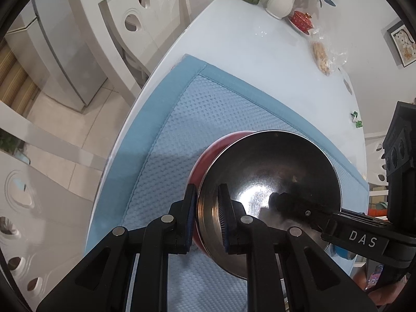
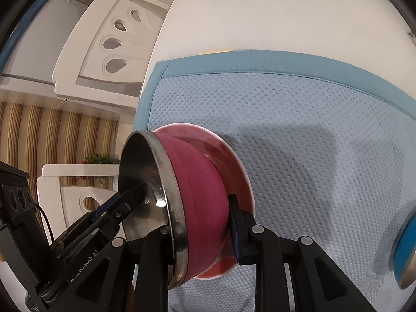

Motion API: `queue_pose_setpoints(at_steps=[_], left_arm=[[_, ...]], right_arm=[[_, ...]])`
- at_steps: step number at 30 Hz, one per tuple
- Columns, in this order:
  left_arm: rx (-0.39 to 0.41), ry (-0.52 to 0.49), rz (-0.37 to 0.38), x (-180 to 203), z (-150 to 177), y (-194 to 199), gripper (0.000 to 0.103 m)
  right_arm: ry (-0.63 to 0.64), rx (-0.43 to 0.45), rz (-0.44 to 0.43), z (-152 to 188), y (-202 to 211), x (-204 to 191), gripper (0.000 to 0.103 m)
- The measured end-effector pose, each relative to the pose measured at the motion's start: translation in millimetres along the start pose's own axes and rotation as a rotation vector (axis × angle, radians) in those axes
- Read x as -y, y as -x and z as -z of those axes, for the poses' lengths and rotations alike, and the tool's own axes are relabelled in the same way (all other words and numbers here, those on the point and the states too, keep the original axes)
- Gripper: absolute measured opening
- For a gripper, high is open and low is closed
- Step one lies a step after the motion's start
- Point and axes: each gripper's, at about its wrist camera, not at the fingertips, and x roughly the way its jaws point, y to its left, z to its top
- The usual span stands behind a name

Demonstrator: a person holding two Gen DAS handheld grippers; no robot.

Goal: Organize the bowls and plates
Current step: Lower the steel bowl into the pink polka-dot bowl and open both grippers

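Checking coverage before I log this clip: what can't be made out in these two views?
Right wrist view: blue dish, cut off by the lens edge.
Right wrist view: red plate, mostly hidden behind the bowl.
Left wrist view: green bits on the table, too small to identify.

A steel-lined bowl (image 2: 156,208) with a magenta outer wall sits upright inside a red plate (image 2: 234,171) with a white rim; both lie on a blue waffle-weave mat (image 2: 312,130), and a blue-walled bowl (image 2: 405,249) lies at the mat's right side
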Motion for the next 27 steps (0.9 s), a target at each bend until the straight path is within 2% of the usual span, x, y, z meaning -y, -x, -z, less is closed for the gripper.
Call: queue_pose_setpoints(at_steps=[2, 7, 12, 18, 24, 27], left_arm=[[-0.001, 0.005, 0.006, -0.6, 0.7, 0.2, 0.014], [0.010, 0.006, 0.005, -1.3, -0.3, 5.2, 0.014], [0.016, 0.016, -0.012, -6.8, -1.8, 8.8, 0.014], [0.013, 0.042, -0.016, -16.0, -1.2, 11.1, 0.014], [0.004, 0.051, -0.011, -19.8, 0.7, 12.2, 0.014], [0.001, 0.052, -0.007, -20.3, 1.8, 13.4, 0.015]], right_arm=[[0.005, -0.003, 0.008, 0.0, 0.3, -0.8, 0.023], [0.042, 0.003, 0.060, -0.4, 3.0, -6.8, 0.035], [0.044, -0.005, 0.068, -0.3, 2.7, -6.9, 0.035], [0.053, 0.005, 0.075, 0.4, 9.1, -7.3, 0.041], [0.055, 0.025, 0.068, 3.4, 19.7, -8.6, 0.041], [0.078, 0.039, 0.152, 5.6, 26.6, -9.1, 0.041]])
